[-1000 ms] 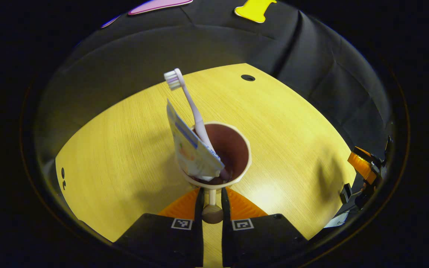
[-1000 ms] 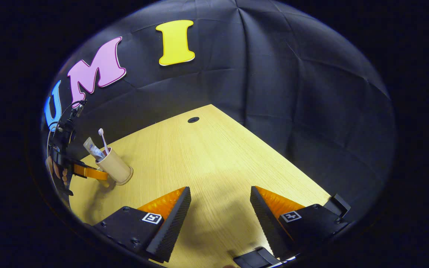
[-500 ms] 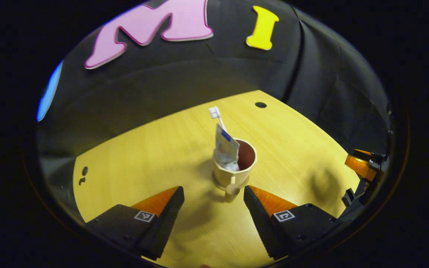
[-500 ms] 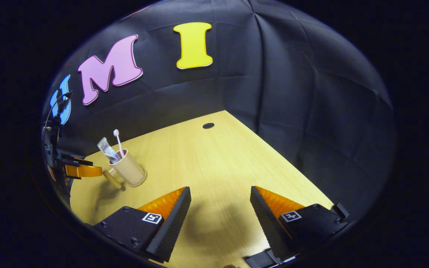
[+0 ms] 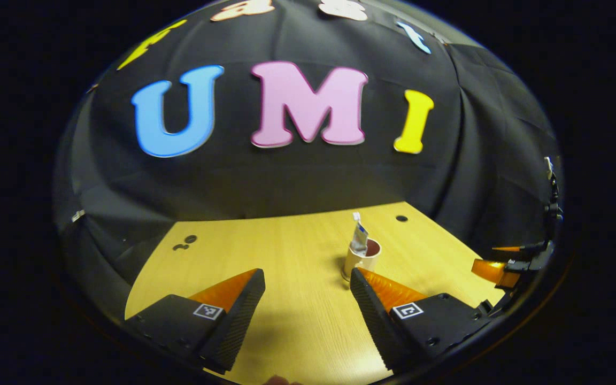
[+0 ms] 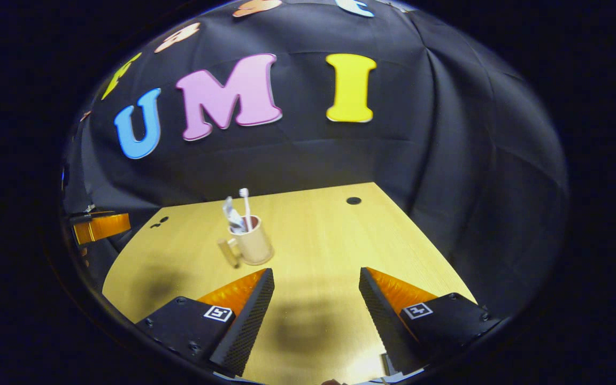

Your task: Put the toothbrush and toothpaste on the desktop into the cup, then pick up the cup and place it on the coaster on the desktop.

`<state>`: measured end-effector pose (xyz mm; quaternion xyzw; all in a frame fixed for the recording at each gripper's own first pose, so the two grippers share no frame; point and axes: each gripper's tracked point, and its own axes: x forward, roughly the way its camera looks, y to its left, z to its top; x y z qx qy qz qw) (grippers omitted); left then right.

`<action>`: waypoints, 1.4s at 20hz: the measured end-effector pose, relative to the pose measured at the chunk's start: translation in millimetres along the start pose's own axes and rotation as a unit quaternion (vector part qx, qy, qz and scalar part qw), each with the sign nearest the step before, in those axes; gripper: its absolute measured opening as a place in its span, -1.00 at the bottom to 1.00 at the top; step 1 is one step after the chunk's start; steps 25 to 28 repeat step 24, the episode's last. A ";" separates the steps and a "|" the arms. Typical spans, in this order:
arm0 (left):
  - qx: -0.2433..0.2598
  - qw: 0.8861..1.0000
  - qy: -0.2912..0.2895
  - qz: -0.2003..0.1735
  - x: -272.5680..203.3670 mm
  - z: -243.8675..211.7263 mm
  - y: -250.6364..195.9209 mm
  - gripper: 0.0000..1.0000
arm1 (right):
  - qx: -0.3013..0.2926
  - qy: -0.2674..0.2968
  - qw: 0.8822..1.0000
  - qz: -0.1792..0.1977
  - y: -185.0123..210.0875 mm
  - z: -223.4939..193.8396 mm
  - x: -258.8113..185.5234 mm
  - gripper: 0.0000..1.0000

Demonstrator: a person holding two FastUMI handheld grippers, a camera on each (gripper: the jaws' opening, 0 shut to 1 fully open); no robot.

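Right gripper view: cup (image 6: 254, 245) upright on counter (image 6: 318, 240), toothbrush (image 6: 244, 202) and toothpaste (image 6: 231, 215) inside.
Left tongs (image 5: 307, 299) and right tongs (image 6: 316, 299) apart, empty, well back; coaster not discernible; likely placing finished, else regrasp handle.

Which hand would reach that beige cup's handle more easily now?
Probably left: the beige cup has its handle sticking out toward the open left hand-held gripper; the right hand-held gripper meets it side-on.
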<state>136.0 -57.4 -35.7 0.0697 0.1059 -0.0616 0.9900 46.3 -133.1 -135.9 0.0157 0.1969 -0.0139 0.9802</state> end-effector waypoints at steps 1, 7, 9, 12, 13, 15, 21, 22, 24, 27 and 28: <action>-0.015 1.000 -0.020 0.010 -19.0 3.7 8.4 0.98 | -0.005 -0.005 1.000 0.010 13.2 2.5 -9.3 0.96; -0.088 0.993 -0.060 0.046 -113.0 -16.0 47.8 0.98 | -0.011 -0.022 0.998 0.057 71.7 6.3 -68.9 0.96; -0.097 0.992 -0.066 0.047 -141.3 -26.3 52.6 0.95 | -0.015 -0.033 0.998 0.057 77.2 6.8 -89.5 0.97; -0.097 0.992 -0.067 0.052 -174.8 -48.4 49.8 0.95 | -0.008 -0.051 0.998 0.046 77.2 6.9 -120.7 0.96; -0.098 0.992 -0.069 0.052 -184.7 -52.8 45.8 0.95 | -0.007 -0.057 0.998 0.041 76.7 5.4 -130.2 0.97; -0.095 0.991 -0.073 0.061 -201.6 -60.0 44.1 0.95 | -0.004 -0.063 0.997 0.040 78.2 0.5 -145.2 0.96; -0.079 0.993 -0.069 0.053 -222.4 -78.4 25.1 0.95 | -0.005 -0.057 0.997 0.046 87.0 -16.7 -170.1 0.96; -0.079 0.994 -0.067 0.047 -223.5 -80.8 21.5 0.94 | -0.007 -0.063 0.997 0.045 87.9 -14.7 -174.3 0.97; -0.073 0.995 -0.065 0.035 -223.9 -84.0 19.5 0.94 | -0.010 -0.070 0.996 0.045 92.1 -12.5 -181.2 0.97; -0.073 0.995 -0.065 0.035 -223.9 -84.0 19.5 0.94 | -0.010 -0.070 0.996 0.045 92.1 -12.5 -181.2 0.97; -0.073 0.995 -0.065 0.035 -223.9 -84.0 19.5 0.94 | -0.010 -0.070 0.996 0.045 92.1 -12.5 -181.2 0.97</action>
